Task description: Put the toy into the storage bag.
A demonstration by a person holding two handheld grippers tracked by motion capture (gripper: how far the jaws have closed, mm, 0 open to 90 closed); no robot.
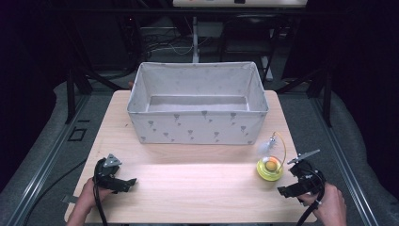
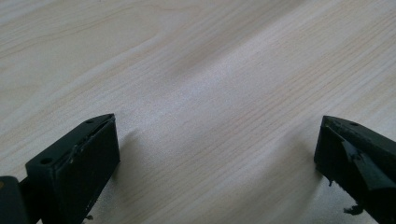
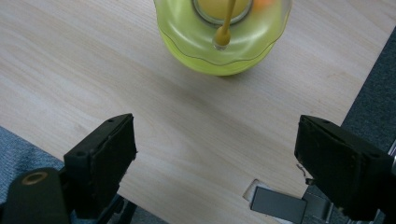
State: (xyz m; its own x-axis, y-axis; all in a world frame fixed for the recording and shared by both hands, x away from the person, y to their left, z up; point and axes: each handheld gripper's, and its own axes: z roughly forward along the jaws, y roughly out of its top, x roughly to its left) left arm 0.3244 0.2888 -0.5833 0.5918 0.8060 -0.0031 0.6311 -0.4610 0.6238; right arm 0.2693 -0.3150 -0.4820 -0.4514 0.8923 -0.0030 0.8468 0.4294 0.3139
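From the high view, a grey fabric bin (image 1: pixel 197 106) stands at the far middle of the wooden surface (image 1: pixel 188 188). A yellow-green toy (image 1: pixel 270 168) with a thin wand arching over it sits near the bin's front right corner. The right tool (image 1: pixel 288 188) rests just beside the toy, on its right; the left tool (image 1: pixel 128 182) lies well apart, near the front left edge.

In the left gripper view, the left tool (image 2: pixel 217 154) has its jaws spread wide over bare wood.

In the right gripper view, the right tool (image 3: pixel 215 163) is likewise spread apart, gripping nothing, with the toy (image 3: pixel 223 39) straight ahead beyond the jaws.
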